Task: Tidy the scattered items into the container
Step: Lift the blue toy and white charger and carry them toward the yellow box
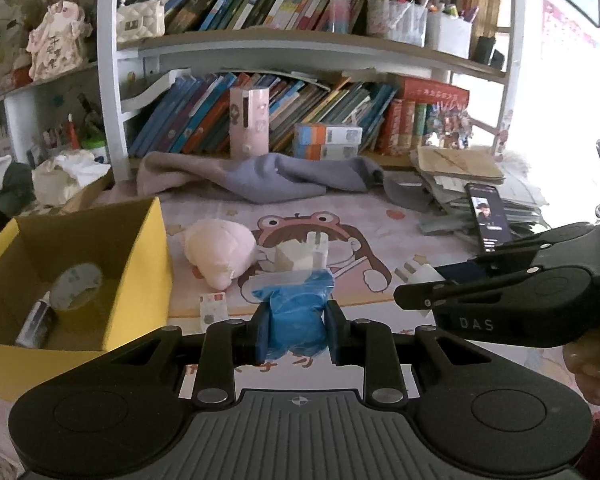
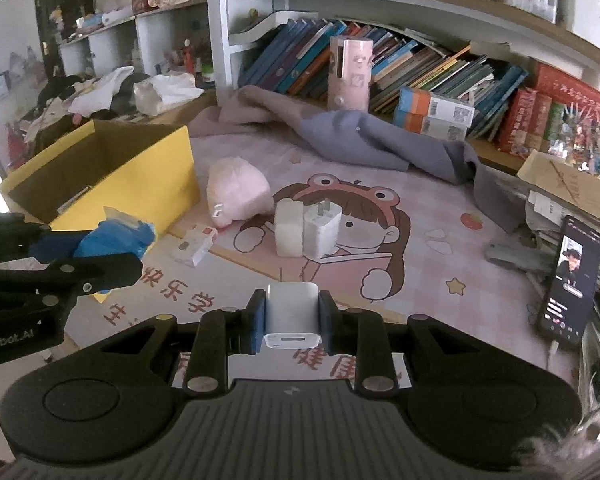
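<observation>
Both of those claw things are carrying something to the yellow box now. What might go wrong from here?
The left tool pinches a soft blue bag; it may slip out short of the box. The right tool holds a smooth white charger by its sides, so it might slide. Both tools are close together and may bump.

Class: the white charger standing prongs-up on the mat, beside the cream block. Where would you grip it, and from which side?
Judging by its pose, grip the white charger across its flat front and back faces, from above; the cream block blocks one side.
</observation>
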Motion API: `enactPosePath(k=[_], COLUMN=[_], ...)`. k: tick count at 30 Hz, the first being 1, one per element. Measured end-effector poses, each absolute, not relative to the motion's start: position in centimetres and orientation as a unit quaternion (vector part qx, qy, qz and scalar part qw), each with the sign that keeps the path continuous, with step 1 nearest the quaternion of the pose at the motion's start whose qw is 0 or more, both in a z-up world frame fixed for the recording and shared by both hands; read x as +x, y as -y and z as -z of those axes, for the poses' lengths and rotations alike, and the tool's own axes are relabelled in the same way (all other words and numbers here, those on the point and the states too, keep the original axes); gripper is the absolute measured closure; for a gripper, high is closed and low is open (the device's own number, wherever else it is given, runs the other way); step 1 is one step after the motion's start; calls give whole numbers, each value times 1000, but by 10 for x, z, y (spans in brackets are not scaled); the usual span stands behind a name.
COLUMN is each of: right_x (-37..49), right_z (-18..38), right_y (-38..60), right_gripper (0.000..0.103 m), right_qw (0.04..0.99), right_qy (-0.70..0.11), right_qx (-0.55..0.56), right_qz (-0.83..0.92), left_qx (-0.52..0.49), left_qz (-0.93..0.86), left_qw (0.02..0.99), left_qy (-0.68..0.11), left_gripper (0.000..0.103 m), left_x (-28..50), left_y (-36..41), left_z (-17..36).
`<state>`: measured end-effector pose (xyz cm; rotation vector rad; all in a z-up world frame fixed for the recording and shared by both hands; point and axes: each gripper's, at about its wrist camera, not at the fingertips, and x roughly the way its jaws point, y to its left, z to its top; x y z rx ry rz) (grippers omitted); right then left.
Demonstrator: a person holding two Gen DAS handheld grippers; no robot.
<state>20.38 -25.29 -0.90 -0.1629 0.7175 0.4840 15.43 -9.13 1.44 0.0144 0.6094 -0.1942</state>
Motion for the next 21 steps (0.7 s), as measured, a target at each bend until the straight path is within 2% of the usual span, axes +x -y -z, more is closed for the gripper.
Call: enactPosePath(k=[21], right_x=[86], right_z=[1], right_y=[173], right_gripper=[78], right_qw=[919], right_qy=[-337], right_qx=[-69], right_qz=[-194], left_qx=[15], left_qz=[130], left_qw=[950], left_qy=[-285], left_gripper=[77], left_x=[60], left_y=[2], left_z=[-17])
